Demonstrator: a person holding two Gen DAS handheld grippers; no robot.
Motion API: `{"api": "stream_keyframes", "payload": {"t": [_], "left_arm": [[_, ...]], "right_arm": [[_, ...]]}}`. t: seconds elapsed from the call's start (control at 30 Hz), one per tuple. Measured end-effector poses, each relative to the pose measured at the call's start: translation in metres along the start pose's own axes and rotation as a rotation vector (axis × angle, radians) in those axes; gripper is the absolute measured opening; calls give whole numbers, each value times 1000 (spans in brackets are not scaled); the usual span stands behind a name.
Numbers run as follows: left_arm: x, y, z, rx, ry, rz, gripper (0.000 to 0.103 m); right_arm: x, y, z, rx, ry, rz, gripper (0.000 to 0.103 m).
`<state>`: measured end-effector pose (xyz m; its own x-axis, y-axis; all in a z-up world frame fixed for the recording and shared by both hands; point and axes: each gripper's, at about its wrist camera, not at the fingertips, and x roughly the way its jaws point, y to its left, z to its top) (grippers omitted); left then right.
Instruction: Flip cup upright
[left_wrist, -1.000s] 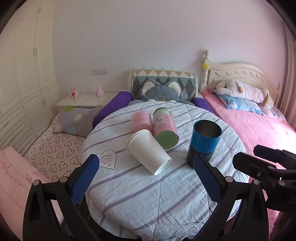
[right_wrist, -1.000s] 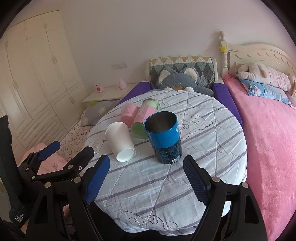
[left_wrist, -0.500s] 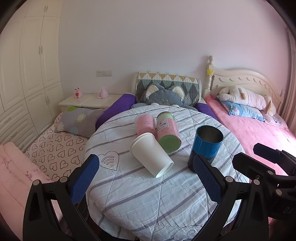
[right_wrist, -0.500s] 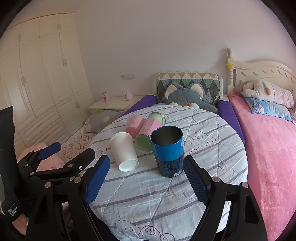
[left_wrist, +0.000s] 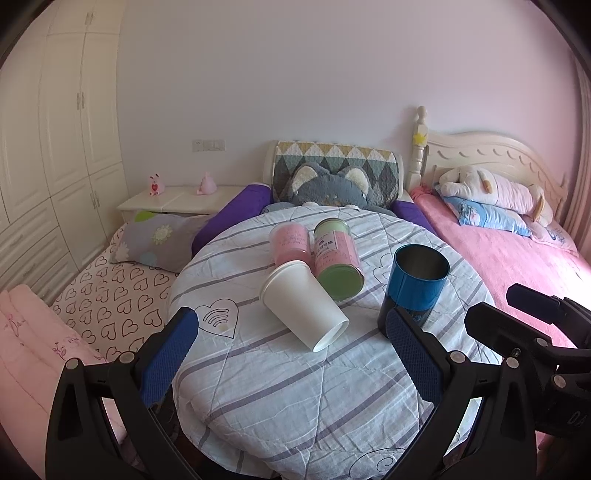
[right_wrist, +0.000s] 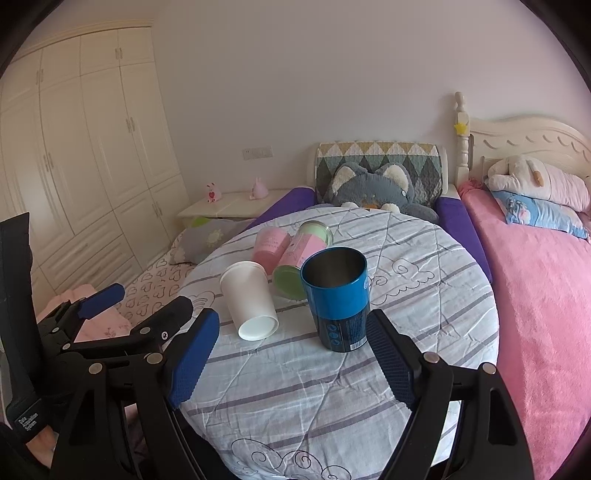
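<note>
Nearest the cameras, the left gripper (left_wrist: 291, 354) and right gripper (right_wrist: 291, 358) both hang wide open and empty over the near edge of the round table (left_wrist: 295, 406). Beyond them, at about 12 o'clock from the left gripper, the white cup (left_wrist: 304, 306) lies on its side, touching the green-and-pink canister (left_wrist: 338, 262); the blue tin (right_wrist: 338, 295) stands upright at 2 o'clock. Likely still the approach step: next, close on the cup's wall and tip it upright.

blue tin (right_wrist: 338, 297), green-lidded canister (left_wrist: 338, 260), pink canister (left_wrist: 290, 243)

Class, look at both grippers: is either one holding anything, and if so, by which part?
Nothing is held. The left gripper and right gripper are both open, short of the white cup lying on its side.
</note>
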<state>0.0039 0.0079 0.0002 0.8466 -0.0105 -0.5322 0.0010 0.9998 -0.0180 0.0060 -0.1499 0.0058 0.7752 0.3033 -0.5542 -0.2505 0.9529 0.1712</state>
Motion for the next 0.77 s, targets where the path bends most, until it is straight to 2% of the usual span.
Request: {"api": "stream_keyframes", "payload": {"t": [0.77], "left_arm": [[19,-2,-1,18,16,19,103]], "right_arm": [[23,-10,-3,27,52,9,83]]}}
